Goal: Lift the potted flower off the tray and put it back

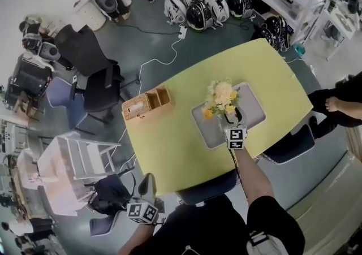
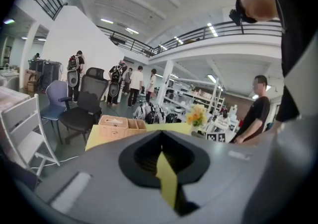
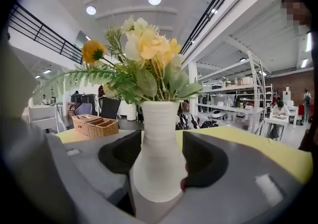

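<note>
The potted flower (image 1: 222,96) is a bunch of yellow and cream blooms in a ribbed white vase (image 3: 158,153). It stands upright on the grey tray (image 1: 254,107) on the yellow table (image 1: 169,152). My right gripper (image 1: 236,117) reaches in from the near side, and its jaws stand wide on either side of the vase. In the right gripper view the left pad is clear of the vase's neck. My left gripper (image 1: 148,183) hangs off the table's near left corner, shut and holding nothing. In the left gripper view the flower (image 2: 197,115) shows small and far off.
A wicker basket (image 1: 146,103) sits at the table's far left edge. Dark office chairs (image 1: 102,87) stand beyond it, and other chairs (image 1: 288,146) are tucked under the near edge. A person's foot (image 1: 339,104) rests by the right end. Backpacks and shelves crowd the far floor.
</note>
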`<state>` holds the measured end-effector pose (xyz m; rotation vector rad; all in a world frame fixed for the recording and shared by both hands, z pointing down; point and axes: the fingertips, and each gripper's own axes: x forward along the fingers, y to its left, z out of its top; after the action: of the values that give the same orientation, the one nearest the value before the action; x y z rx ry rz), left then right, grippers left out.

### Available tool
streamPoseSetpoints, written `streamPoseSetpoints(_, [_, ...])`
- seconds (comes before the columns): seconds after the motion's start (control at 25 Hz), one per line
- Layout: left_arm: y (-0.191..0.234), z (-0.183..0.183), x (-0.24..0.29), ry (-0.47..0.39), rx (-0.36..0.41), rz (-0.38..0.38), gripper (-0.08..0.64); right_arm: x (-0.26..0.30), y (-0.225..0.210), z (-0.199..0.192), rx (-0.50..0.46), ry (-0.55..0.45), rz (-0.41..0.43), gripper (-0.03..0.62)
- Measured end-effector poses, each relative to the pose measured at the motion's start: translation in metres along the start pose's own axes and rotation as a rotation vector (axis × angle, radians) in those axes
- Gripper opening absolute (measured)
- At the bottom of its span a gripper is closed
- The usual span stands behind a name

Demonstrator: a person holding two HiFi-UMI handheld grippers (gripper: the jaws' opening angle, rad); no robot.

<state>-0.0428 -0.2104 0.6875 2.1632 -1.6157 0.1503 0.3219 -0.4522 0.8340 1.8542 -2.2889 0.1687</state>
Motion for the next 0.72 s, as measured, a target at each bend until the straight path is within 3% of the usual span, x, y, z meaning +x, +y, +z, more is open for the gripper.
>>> streamPoseSetpoints(0.28, [0.007,-0.001,-0.014,-0.011,0.012,-0.054,0.008,-0.044,-0.002,0.005,0.037,0.011,-0.035,0.259])
streamPoseSetpoints(0.4, [0.013,0.003,-0.034,-0.023,0.022,-0.083,0.008,-0.094,0.015,0.007,0.134,0.025,-0.066,0.117])
streamPoseSetpoints(0.52, [0.02,0.007,-0.052,-0.034,0.019,-0.112,0.006,-0.151,0.044,0.021,0.202,0.038,-0.061,0.036])
streamPoseSetpoints(0.72, [0.036,0.014,-0.098,-0.046,0.029,-0.179,0.006,-0.236,0.141,0.058,0.325,0.033,0.046,0.006])
